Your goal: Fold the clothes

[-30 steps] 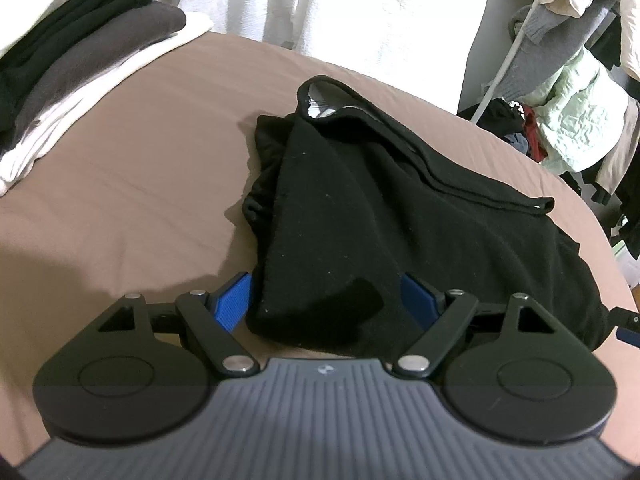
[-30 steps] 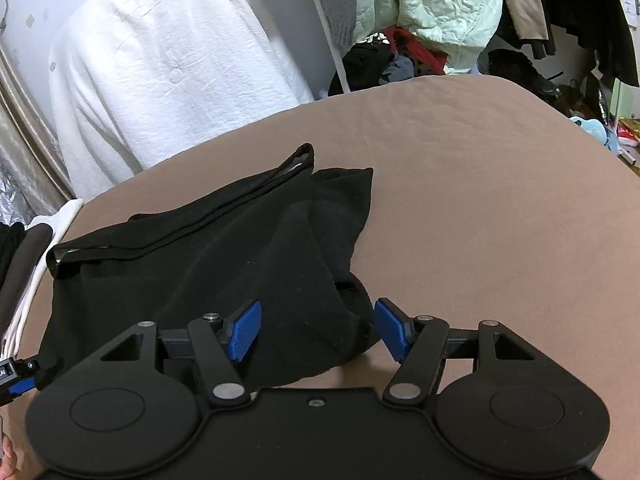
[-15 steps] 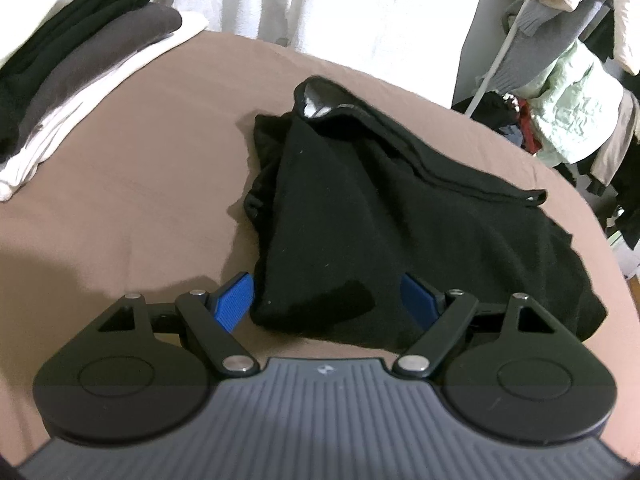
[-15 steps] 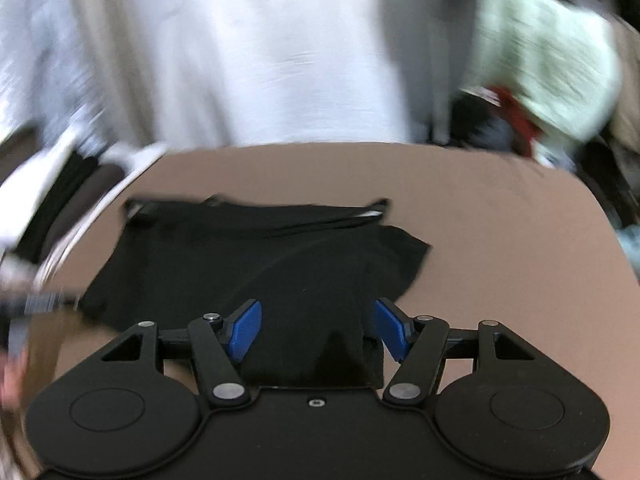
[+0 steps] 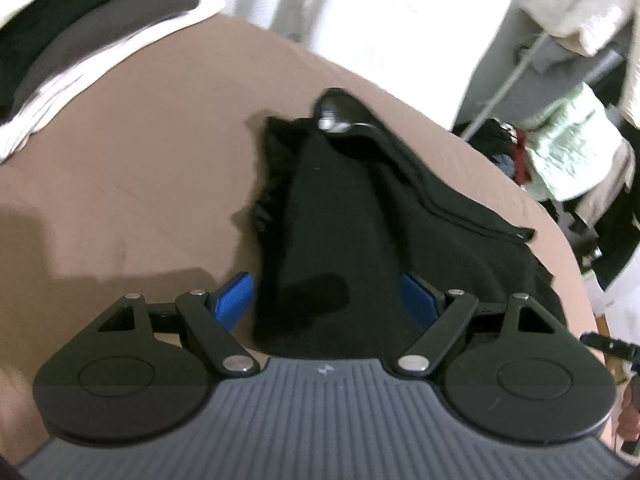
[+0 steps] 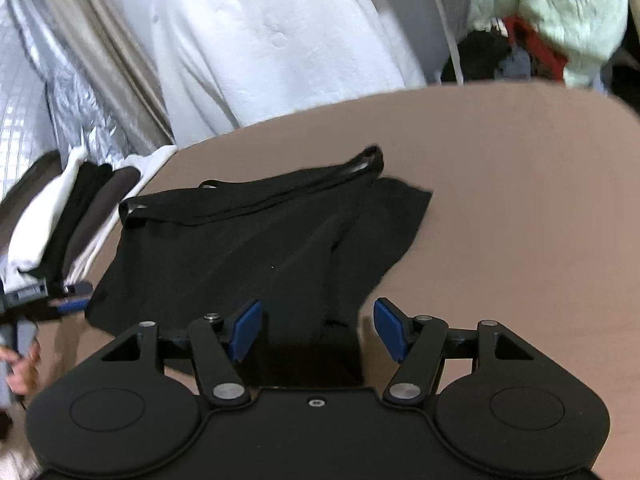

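Observation:
A black garment [image 5: 360, 216] lies loosely folded on the brown bed [image 5: 140, 160], its waistband edge along the far side. My left gripper [image 5: 328, 300] is open, hovering over the garment's near left corner, its blue pads either side of the cloth without pinching it. In the right wrist view the same black garment [image 6: 256, 240] spreads ahead. My right gripper [image 6: 318, 328] is open above its near edge, where a dark fold runs between the pads. The left gripper [image 6: 60, 300] and a hand [image 6: 20, 364] show at that view's left edge.
A stack of folded clothes [image 5: 80, 40] in white, grey and black sits at the bed's far left, also the stack [image 6: 72, 216] in the right view. White fabric [image 6: 260, 40] hangs behind the bed. A rack with a pale green jacket [image 5: 572, 156] stands at the right.
The right gripper swung left and back, now facing the garment more squarely. The left gripper shifted slightly, and the garment sits a bit further off. Both stayed open.

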The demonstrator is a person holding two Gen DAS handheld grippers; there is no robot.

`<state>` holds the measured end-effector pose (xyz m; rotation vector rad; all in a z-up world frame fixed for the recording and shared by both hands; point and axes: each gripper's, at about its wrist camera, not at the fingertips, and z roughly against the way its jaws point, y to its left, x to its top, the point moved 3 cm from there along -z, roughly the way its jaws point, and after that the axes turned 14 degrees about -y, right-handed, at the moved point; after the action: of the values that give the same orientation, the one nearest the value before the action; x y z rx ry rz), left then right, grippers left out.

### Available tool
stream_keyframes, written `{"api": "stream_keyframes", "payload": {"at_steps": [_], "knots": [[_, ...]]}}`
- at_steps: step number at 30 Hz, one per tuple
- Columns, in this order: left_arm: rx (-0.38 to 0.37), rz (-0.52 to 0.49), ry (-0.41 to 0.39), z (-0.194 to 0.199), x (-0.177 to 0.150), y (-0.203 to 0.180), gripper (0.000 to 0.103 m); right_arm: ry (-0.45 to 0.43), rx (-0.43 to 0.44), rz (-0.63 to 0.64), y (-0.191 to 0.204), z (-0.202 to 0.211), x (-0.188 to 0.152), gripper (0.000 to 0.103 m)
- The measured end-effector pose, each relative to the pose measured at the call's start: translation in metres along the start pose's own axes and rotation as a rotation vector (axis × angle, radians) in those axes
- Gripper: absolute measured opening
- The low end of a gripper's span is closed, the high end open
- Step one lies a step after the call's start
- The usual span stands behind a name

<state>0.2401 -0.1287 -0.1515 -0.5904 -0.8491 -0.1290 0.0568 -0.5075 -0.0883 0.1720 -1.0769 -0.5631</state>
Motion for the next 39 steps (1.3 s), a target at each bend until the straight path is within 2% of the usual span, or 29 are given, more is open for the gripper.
{"api": "stream_keyframes", "payload": {"at_steps": [1,3,4,5,6,8,9,11,14,17,19,21,22,23,25,26,27,28,29,30,33,35,37,39], "knots": [[0.005,-0.003,0.020,-0.007,-0.002,0.004,0.083,0.006,-0.006,-0.015,0.000,-0.008,-0.004,0.067],[0.012,-0.010,0.056,-0.020,-0.005,0.010,0.083,0.004,-0.008,-0.011,0.005,-0.019,-0.014,0.058],[0.000,-0.018,0.057,-0.023,-0.007,0.011,0.080,0.008,0.004,0.001,0.008,-0.023,-0.018,0.029],[-0.026,-0.041,0.046,-0.022,-0.008,0.009,0.047,0.007,0.012,0.015,0.012,-0.025,-0.020,0.011],[-0.046,-0.064,0.045,-0.019,-0.007,0.006,0.008,-0.012,0.007,0.035,0.016,-0.019,-0.019,0.011],[-0.081,-0.087,0.051,-0.008,-0.003,-0.002,0.007,-0.047,0.000,0.065,0.024,-0.006,-0.016,0.009],[-0.108,-0.082,0.043,0.002,0.001,-0.005,0.007,-0.053,0.011,0.035,0.025,0.007,-0.011,0.008],[-0.110,-0.088,0.058,0.008,0.001,-0.007,0.007,-0.036,0.034,-0.002,0.028,0.032,-0.007,0.007],[-0.093,-0.103,0.091,0.012,-0.003,-0.009,0.007,0.059,-0.034,0.003,0.020,0.046,-0.021,0.007],[-0.077,-0.118,0.125,0.016,-0.006,-0.012,0.007,0.204,-0.084,-0.153,-0.010,0.026,-0.043,0.007],[-0.065,-0.129,0.147,0.019,-0.009,-0.013,0.007,0.240,-0.092,-0.158,-0.010,0.019,-0.050,0.008],[-0.054,-0.139,0.169,0.021,-0.011,-0.015,0.007,0.213,-0.087,-0.149,-0.004,0.026,-0.045,0.011],[-0.058,-0.139,0.167,0.023,-0.009,-0.016,0.007,0.187,-0.071,-0.149,-0.001,0.030,-0.041,0.016],[-0.063,-0.130,0.165,0.023,-0.007,-0.015,0.009,0.170,-0.074,-0.154,-0.002,0.033,-0.039,0.028],[-0.060,-0.100,0.185,0.019,-0.011,-0.010,0.023,0.169,-0.099,-0.179,-0.006,0.033,-0.042,0.047],[-0.064,-0.080,0.214,0.014,-0.016,-0.007,0.036,0.179,-0.111,-0.190,-0.007,0.031,-0.046,0.047],[-0.065,-0.079,0.229,0.010,-0.020,-0.005,0.038,0.181,-0.111,-0.186,-0.006,0.029,-0.049,0.047],[-0.062,-0.090,0.234,0.006,-0.023,-0.006,0.037,0.183,-0.098,-0.154,-0.003,0.026,-0.050,0.034],[-0.050,-0.125,0.237,0.004,-0.025,-0.008,0.016,0.185,-0.084,-0.122,0.002,0.022,-0.050,0.007],[-0.047,-0.144,0.235,0.009,-0.023,-0.011,0.010,0.185,-0.068,-0.092,0.008,0.021,-0.046,0.007],[-0.088,-0.107,0.224,0.037,-0.008,-0.012,0.008,0.125,-0.003,-0.050,0.022,0.050,-0.029,0.006],[-0.103,-0.099,0.239,0.052,-0.002,-0.009,0.008,0.137,0.038,-0.063,0.023,0.071,-0.028,0.006],[-0.067,-0.170,0.303,0.050,-0.014,-0.003,0.009,0.231,-0.012,0.011,0.020,0.067,-0.038,0.006],[-0.025,-0.221,0.375,0.042,-0.030,0.002,0.015,0.374,-0.057,0.019,0.012,0.050,-0.057,0.009]]}}
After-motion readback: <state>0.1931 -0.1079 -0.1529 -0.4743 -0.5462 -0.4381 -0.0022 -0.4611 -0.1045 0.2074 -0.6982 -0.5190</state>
